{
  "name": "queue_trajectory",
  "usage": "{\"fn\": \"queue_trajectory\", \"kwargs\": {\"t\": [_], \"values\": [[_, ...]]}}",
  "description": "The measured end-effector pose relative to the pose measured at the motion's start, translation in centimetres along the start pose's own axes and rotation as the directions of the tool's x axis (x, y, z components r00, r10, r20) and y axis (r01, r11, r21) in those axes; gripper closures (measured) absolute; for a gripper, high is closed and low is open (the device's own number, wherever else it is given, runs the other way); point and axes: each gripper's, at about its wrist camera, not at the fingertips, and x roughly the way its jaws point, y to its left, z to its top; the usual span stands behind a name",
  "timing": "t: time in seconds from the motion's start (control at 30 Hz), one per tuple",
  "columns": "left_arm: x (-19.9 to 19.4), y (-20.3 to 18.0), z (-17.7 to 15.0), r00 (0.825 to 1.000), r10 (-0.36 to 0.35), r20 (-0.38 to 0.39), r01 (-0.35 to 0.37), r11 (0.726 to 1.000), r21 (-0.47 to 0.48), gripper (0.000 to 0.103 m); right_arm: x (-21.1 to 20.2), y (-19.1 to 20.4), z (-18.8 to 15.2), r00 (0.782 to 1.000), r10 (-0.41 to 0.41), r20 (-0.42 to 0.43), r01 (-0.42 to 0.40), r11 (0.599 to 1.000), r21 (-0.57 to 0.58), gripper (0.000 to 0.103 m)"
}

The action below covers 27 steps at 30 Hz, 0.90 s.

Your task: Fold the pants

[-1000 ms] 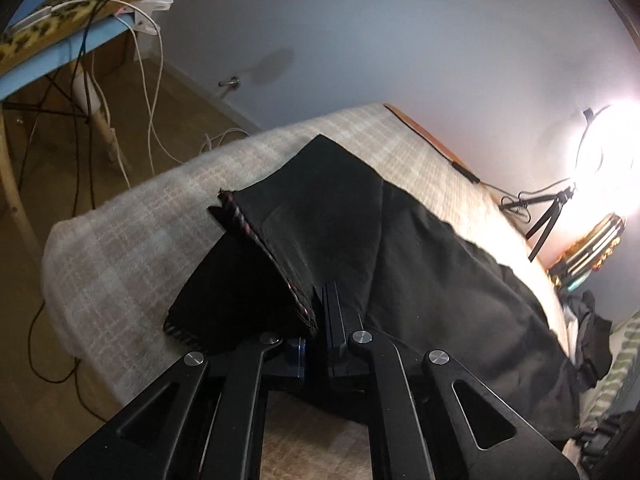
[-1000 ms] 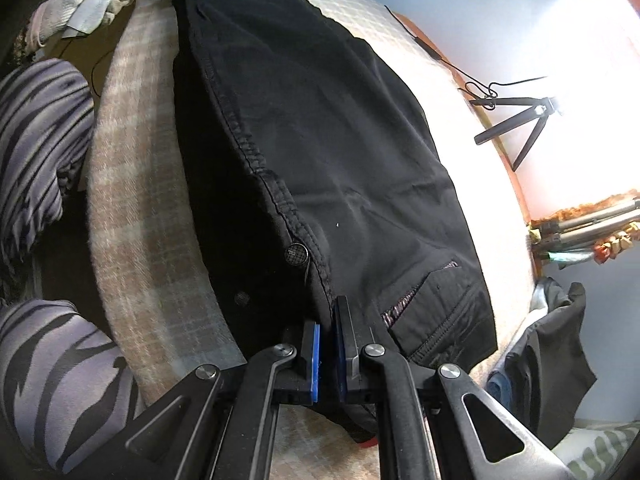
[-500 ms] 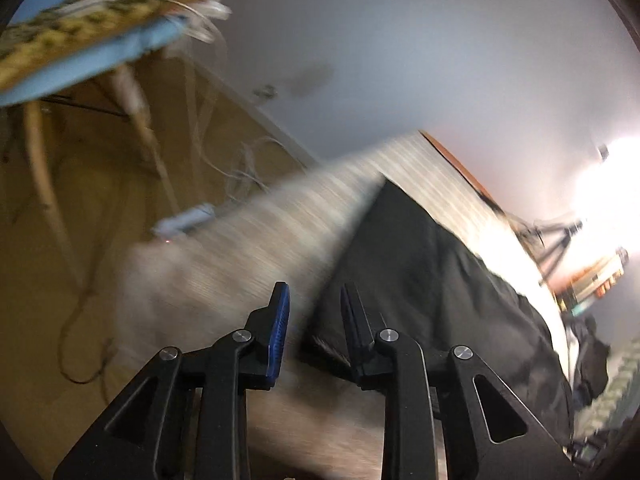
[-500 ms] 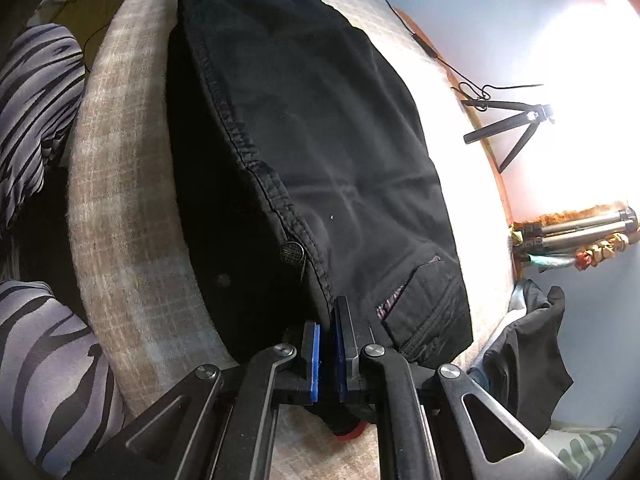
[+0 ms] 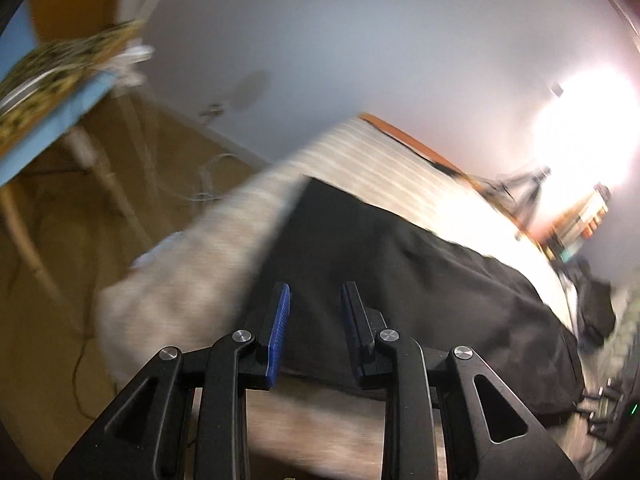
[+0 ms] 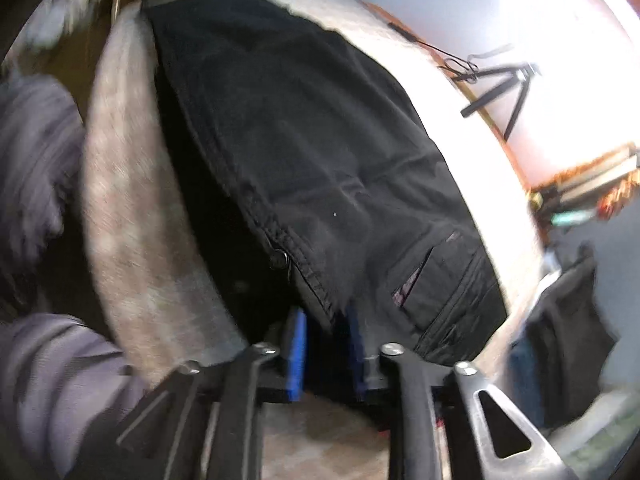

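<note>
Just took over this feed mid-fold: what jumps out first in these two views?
The black pants lie folded lengthwise on the plaid blanket, waistband nearest the right gripper. Its jaws have just been opening, the waist edge loose between them. The left gripper hangs open above the hem end.

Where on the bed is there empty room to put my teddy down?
Bare checked beige blanket shows at the bed's end beside the folded black pants, and in a strip between the pants and the white wall. The far end is crowded: dark clothes heaped there, a black tripod nearby.
</note>
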Motion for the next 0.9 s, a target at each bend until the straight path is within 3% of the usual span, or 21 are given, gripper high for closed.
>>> {"fn": "queue_trajectory", "kwargs": {"t": [0.03, 0.13, 0.23, 0.3, 0.4, 0.5, 0.6, 0.63, 0.7, 0.83, 0.9], "values": [[0.3, -1.1, 0.0, 1.0, -0.015, -0.007, 0.015, 1.0, 0.023, 0.078, -0.8, -0.4, -0.5, 0.999, 0.03, 0.03, -0.031, 0.999, 0.041, 0.069], [1.5, -4.6, -0.1, 0.998, -0.06, -0.036, 0.064, 0.992, 0.105, 0.078, -3.1, -2.4, -2.4, 0.992, 0.061, 0.114, -0.081, 0.981, 0.176, 0.067], [2.9, -7.3, -0.6, 0.993, -0.088, -0.074, 0.1, 0.981, 0.169, 0.078, -4.6, -6.2, -4.9, 0.981, 0.05, 0.185, -0.114, 0.928, 0.355, 0.064], [3.8, -8.8, -1.1, 0.992, -0.084, -0.09, 0.102, 0.971, 0.217, 0.078, -4.9, -8.9, -6.5, 0.98, 0.001, 0.201, -0.097, 0.878, 0.468, 0.061], [4.9, -10.1, -2.0, 0.99, -0.075, -0.119, 0.105, 0.957, 0.272, 0.078, -4.1, -13.0, -8.5, 0.971, -0.035, 0.235, -0.123, 0.771, 0.625, 0.059], [6.2, -10.5, -2.8, 0.988, -0.045, -0.148, 0.087, 0.952, 0.293, 0.078, -1.9, -16.4, -9.6, 0.957, 0.005, 0.29, -0.224, 0.647, 0.728, 0.053], [6.8, -10.5, -3.6, 0.986, -0.027, -0.166, 0.077, 0.951, 0.299, 0.078, 0.6, -17.8, -10.2, 0.955, 0.051, 0.293, -0.271, 0.556, 0.786, 0.053], [6.9, -10.4, -3.8, 0.985, -0.025, -0.168, 0.075, 0.951, 0.301, 0.078, 1.3, -17.7, -10.3, 0.956, 0.067, 0.284, -0.274, 0.543, 0.794, 0.053], [6.9, -10.2, -3.8, 0.986, -0.023, -0.167, 0.074, 0.95, 0.304, 0.078, 2.3, -16.6, -10.1, 0.962, 0.083, 0.259, -0.261, 0.554, 0.791, 0.053], [7.1, -10.0, -3.6, 0.987, -0.018, -0.16, 0.064, 0.955, 0.29, 0.078, 3.3, -13.6, -9.5, 0.981, 0.093, 0.172, -0.192, 0.633, 0.75, 0.056], [7.1, -9.8, -3.5, 0.987, -0.022, -0.159, 0.067, 0.958, 0.279, 0.078, 3.6, -13.3, -9.9, 0.978, 0.124, 0.17, -0.21, 0.601, 0.771, 0.056]]}}
